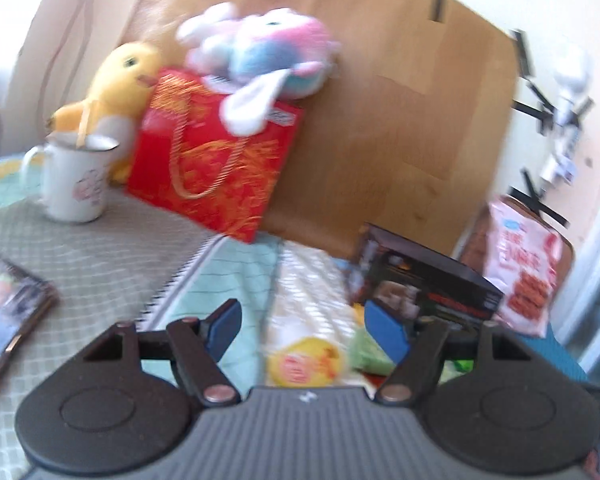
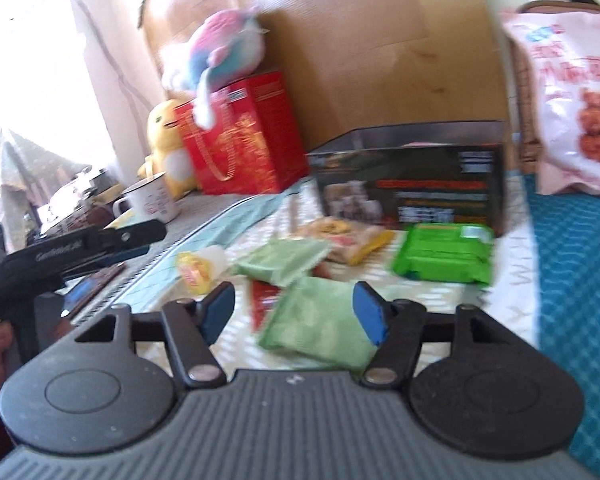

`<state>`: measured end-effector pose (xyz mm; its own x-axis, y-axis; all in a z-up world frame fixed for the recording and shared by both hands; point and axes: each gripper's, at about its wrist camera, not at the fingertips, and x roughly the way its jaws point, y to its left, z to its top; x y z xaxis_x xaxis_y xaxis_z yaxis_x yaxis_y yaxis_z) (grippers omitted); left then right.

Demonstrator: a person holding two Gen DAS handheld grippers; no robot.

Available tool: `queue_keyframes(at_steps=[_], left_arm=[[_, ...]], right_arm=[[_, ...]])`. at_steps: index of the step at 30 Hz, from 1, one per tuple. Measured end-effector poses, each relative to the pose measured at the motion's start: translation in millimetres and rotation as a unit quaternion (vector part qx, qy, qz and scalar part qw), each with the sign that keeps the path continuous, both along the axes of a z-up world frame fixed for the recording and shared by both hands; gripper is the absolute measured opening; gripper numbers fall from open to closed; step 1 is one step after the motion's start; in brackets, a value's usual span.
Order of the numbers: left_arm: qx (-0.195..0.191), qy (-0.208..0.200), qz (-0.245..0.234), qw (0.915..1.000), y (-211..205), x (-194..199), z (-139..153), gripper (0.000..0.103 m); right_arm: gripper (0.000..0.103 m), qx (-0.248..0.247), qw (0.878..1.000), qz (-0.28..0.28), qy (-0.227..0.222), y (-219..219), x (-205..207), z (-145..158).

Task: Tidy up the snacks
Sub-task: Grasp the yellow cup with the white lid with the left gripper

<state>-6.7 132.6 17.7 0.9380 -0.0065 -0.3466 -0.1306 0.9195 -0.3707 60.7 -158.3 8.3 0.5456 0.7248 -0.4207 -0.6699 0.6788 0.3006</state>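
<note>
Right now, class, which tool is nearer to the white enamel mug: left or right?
Left. The left tool reaches out beside the white enamel mug, stopping just short of it. The right tool hangs over the pale green snack packet, farther off.

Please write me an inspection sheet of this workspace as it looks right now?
Surface: table with a pale patterned cloth and a grey woven mat.
Job's things: pale green soft packets, bright green wrapped pack, yellow round snack, black printed carton, pink-white snack bag.
Clutter: white enamel mug, red gift bag, yellow plush duck, pink-blue plush toy, dark phone-like slab.
Grippers: left gripper and right gripper, jaws apart, nothing held.
Cables: nothing seen.
Surroundings: brown board behind; bright window at left.
</note>
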Motion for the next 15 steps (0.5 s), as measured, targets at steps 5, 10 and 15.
queue_keyframes(at_steps=[5, 10, 15], left_arm=[[-0.059, 0.025, -0.002, 0.9979, 27.5, 13.2, -2.6, 0.068], [-0.088, 0.047, -0.048, 0.9938, 25.5, 34.5, -7.4, 0.057], [-0.084, 0.101, -0.073, 0.9887, 12.1, 53.6, -25.2, 0.046]], right_arm=[[0.067, -0.056, 0.995, 0.072, -0.033, 50.6, -1.4, 3.0], [0.06, -0.098, 0.986, 0.125, -0.046, 100.9, 10.1, 0.9], [0.058, -0.126, 0.983, 0.132, -0.005, 134.7, 38.0, -13.9]])
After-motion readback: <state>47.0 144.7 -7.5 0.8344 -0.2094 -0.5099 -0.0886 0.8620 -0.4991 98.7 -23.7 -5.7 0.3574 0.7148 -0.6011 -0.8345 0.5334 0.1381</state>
